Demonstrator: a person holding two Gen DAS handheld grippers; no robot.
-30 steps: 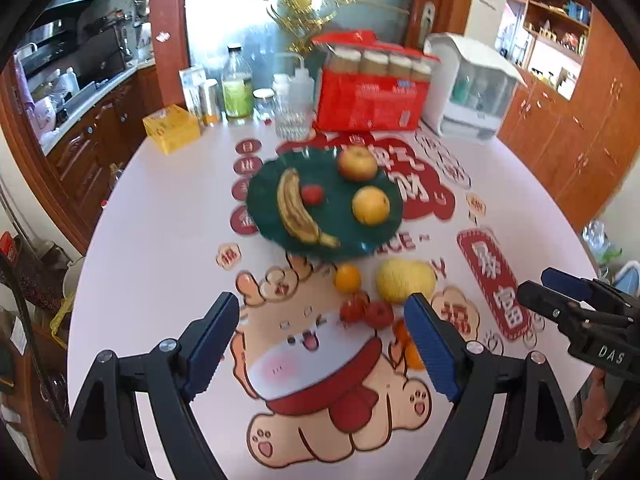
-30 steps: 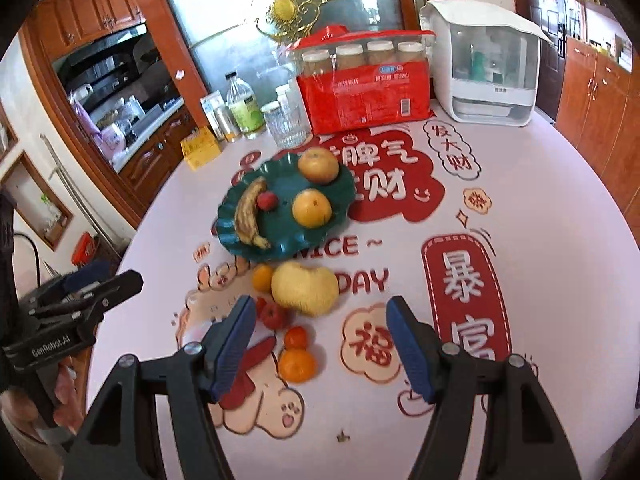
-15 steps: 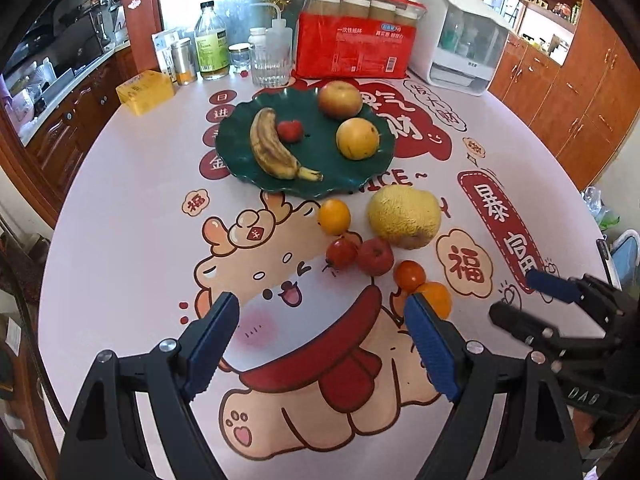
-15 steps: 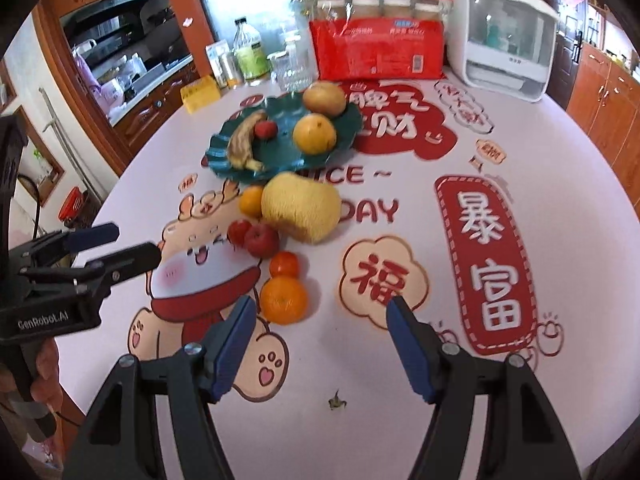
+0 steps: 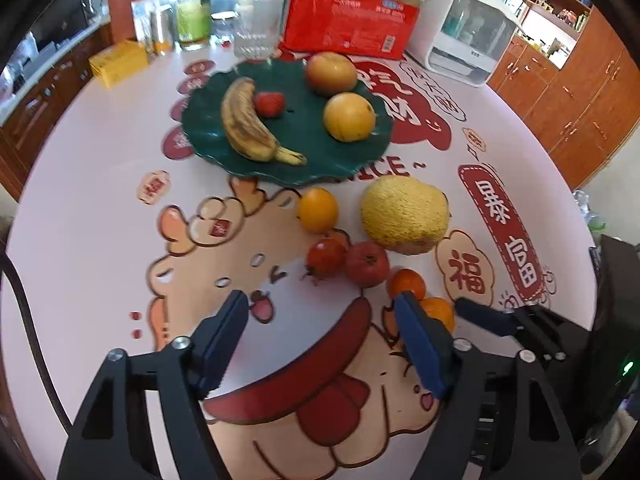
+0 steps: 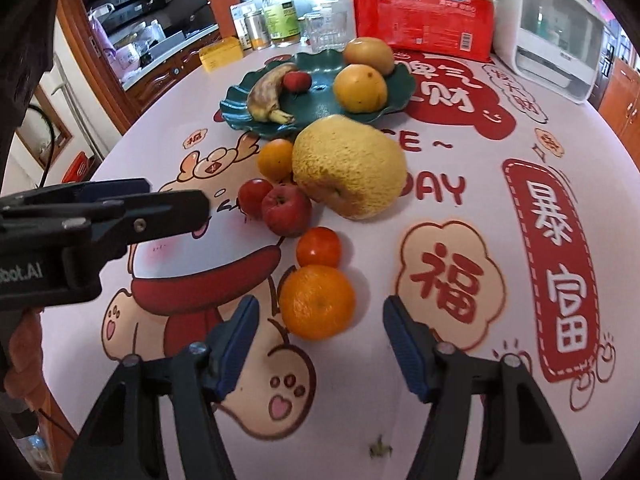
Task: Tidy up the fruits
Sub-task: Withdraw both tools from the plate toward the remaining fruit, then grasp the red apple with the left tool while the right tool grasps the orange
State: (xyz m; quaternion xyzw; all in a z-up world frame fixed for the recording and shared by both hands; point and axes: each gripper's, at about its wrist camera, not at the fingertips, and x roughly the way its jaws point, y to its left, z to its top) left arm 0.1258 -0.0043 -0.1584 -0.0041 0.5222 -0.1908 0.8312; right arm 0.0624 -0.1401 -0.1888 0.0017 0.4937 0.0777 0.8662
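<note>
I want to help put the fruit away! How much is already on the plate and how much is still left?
Done: the green plate holds a banana, a strawberry and two round fruits. In hand: nothing; the right hand-held gripper is open just short of the big orange. Left: that orange, the yellow melon and four smaller fruits beside it.

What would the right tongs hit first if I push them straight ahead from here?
Most likely the large orange: it sits on the table just ahead of the open right tongs, roughly centred between the fingers. Behind it lies a smaller orange-red fruit. Height above the table is unclear, so they might pass over it.
</note>
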